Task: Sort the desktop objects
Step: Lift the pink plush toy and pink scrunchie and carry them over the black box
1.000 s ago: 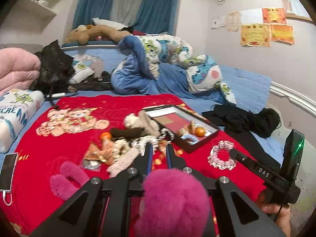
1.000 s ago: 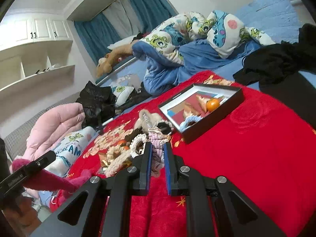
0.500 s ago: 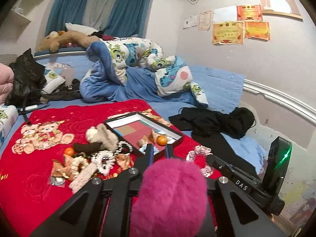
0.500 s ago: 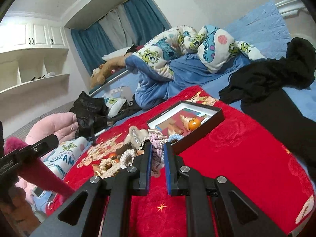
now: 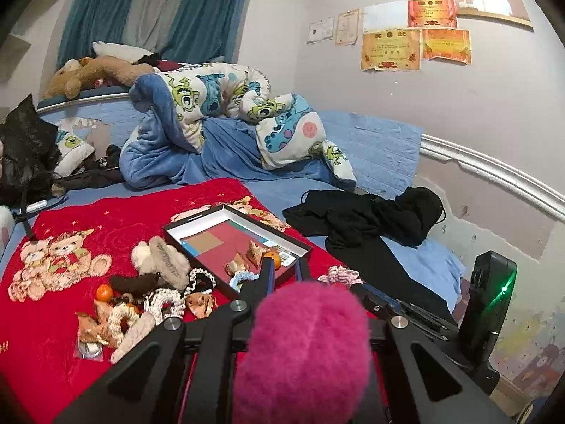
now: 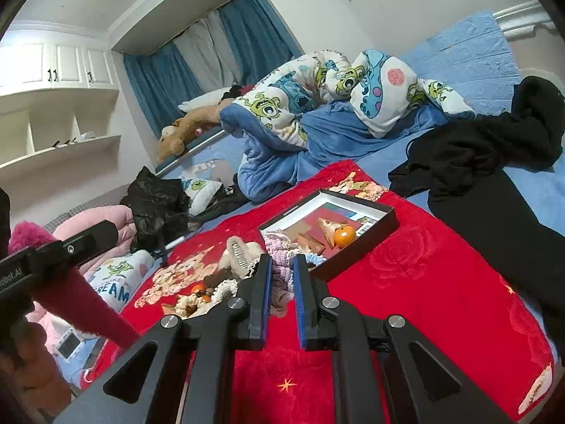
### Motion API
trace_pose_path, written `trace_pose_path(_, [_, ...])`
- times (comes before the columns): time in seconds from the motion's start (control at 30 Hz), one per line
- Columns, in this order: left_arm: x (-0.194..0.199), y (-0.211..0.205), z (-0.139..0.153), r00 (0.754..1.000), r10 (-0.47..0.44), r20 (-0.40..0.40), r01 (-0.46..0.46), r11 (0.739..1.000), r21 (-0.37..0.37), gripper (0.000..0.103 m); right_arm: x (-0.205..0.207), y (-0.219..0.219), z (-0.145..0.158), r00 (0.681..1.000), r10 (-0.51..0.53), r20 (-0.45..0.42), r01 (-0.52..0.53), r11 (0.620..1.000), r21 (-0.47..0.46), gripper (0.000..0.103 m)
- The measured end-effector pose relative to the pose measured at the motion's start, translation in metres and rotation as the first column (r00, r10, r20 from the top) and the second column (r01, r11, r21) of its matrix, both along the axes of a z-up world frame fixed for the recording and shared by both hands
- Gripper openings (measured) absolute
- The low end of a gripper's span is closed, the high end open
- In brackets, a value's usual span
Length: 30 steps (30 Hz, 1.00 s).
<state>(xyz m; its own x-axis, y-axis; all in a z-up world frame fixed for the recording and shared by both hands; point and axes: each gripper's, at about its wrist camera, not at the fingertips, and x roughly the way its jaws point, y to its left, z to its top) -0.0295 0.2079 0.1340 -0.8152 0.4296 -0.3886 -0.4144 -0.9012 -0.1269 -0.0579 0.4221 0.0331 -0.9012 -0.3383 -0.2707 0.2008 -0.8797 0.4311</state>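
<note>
Fabric first: your pile sits on the red plush blanket (image 5: 70, 219) spread over the bed, left of the shallow black cardboard tray (image 6: 385, 224). The magenta fluffy plush piece (image 5: 307, 349), clenched in your left fingers (image 5: 267, 275), looks light and squashy; keep hold at its narrow end. The pink crocheted scrunchie (image 6: 280, 265), pinched in your right fingers (image 6: 264, 279), looks limp, so grip across the band.
</note>
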Motion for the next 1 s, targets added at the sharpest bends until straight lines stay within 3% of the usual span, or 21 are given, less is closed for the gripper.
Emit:
trace_pose_path(0.43, [-0.061, 0.018, 0.030, 0.999, -0.046, -0.021, 0.046, 0.999, -0.023, 0.013, -0.052, -0.011, 0.020, 1.000, 0.001, -0.009, 0.000, 1.000, 0.003, 0.012])
trace_pose_path(0.73, [-0.149, 0.030, 0.072, 0.997, -0.063, -0.054, 0.060, 0.997, -0.054, 0.013, -0.112, -0.008, 0.038, 1.000, -0.017, -0.021, 0.018, 0.999, 0.030, 0.012])
trace_pose_path(1.0, [-0.241, 0.047, 0.114, 0.993, -0.070, -0.090, 0.067, 0.997, -0.041, 0.013, -0.172, -0.001, 0.031, 0.999, -0.033, -0.007, 0.033, 0.997, 0.069, 0.012])
